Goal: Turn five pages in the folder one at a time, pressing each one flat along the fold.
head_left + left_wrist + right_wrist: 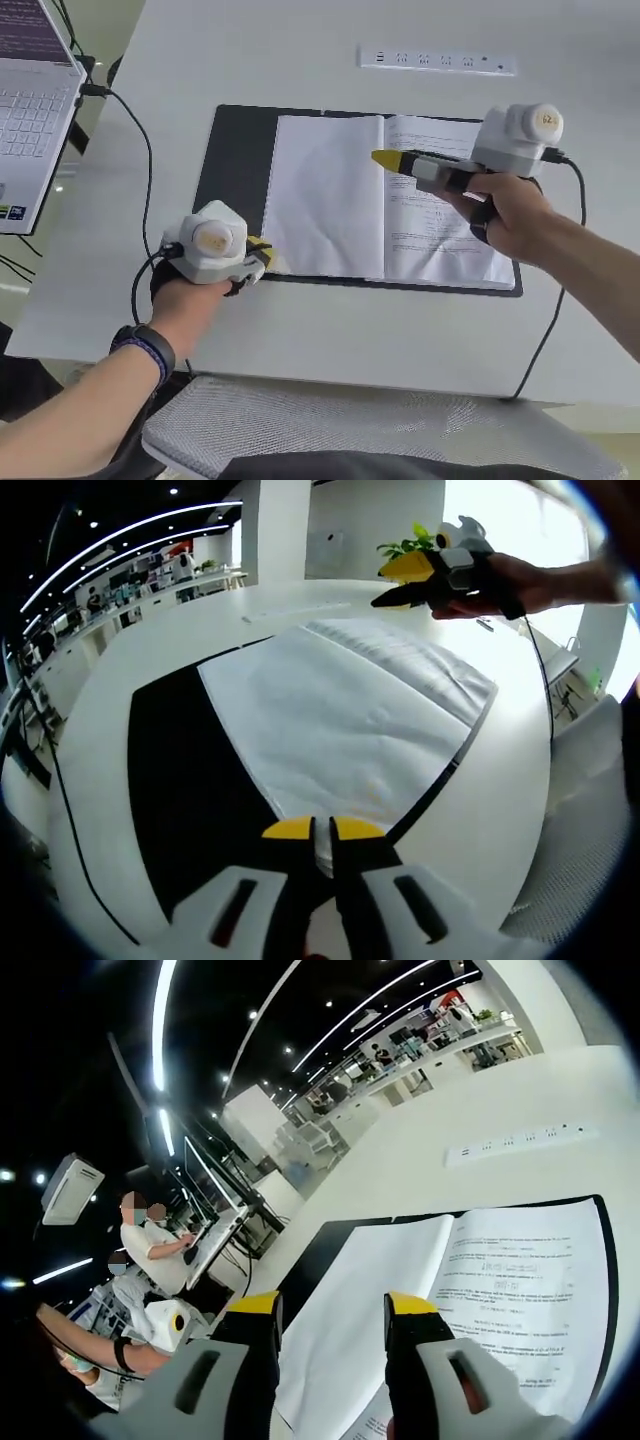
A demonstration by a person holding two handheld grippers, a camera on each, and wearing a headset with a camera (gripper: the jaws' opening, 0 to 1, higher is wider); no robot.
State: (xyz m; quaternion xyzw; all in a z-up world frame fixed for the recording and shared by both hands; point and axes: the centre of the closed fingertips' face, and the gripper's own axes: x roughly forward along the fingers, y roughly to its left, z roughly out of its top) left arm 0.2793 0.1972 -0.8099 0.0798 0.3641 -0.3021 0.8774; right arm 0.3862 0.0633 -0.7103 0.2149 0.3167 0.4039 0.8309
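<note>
So the folder (236, 160) was laid open in the centre of the head view, on a white table (300, 55). The left gripper (260, 255) was clamped shut on the lower-left corner of the blank page (325, 195). The right gripper (386, 158) was held over the fold, upper right of centre, with its jaws spread apart.

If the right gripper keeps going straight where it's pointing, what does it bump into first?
Probably the blank page of the open folder. The right gripper aims at it, though depth is unclear.
</note>
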